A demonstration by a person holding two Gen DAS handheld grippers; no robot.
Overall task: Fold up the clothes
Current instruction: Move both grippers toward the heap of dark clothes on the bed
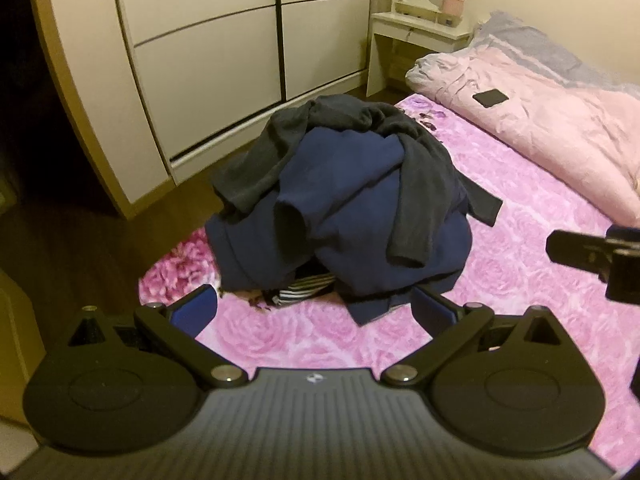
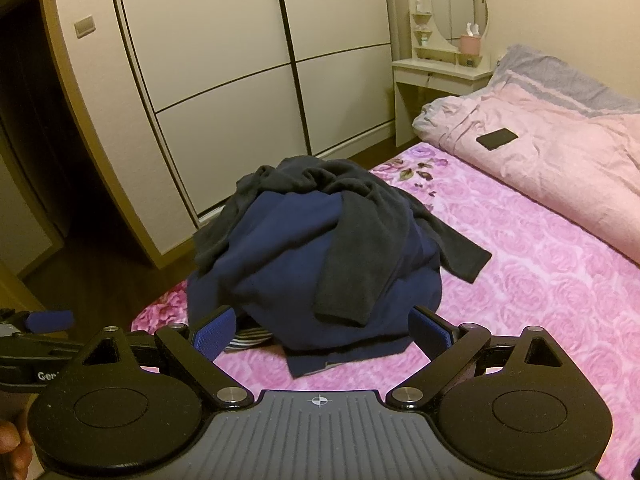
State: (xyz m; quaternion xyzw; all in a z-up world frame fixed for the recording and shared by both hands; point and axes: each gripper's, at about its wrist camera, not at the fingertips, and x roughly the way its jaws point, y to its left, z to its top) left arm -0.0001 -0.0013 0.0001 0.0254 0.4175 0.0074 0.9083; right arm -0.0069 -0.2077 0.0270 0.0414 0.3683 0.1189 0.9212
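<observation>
Pink rose-patterned bedding (image 1: 520,280) covers the bed that fills the lower right of both wrist views, with a dark wooden floor (image 1: 80,248) and cream sliding wardrobe doors (image 1: 208,60) beyond its far edge. A heap of clothes (image 1: 340,208) sits near that edge: a navy blue garment (image 2: 288,272) forms the bulk of the mound, a dark grey long-sleeved top (image 2: 360,248) is draped over its crown with one sleeve hanging down the front and another trailing onto the bedding to the right, and a black-and-white striped garment (image 1: 304,290) peeks out from beneath the front. A rumpled pale pink duvet (image 2: 560,160) lies along the right side, and a black phone (image 2: 497,138) rests on it. A white dressing table (image 2: 440,76) with a round mirror (image 2: 460,6) stands in the far corner. The left gripper (image 1: 316,306) hovers just short of the heap, its blue-padded jaws spread wide and holding nothing. The right gripper (image 2: 320,332) hovers likewise in front of the pile with its jaws apart and empty, level with the navy hem. Each gripper shows at the edge of the other's view, side by side but apart.
</observation>
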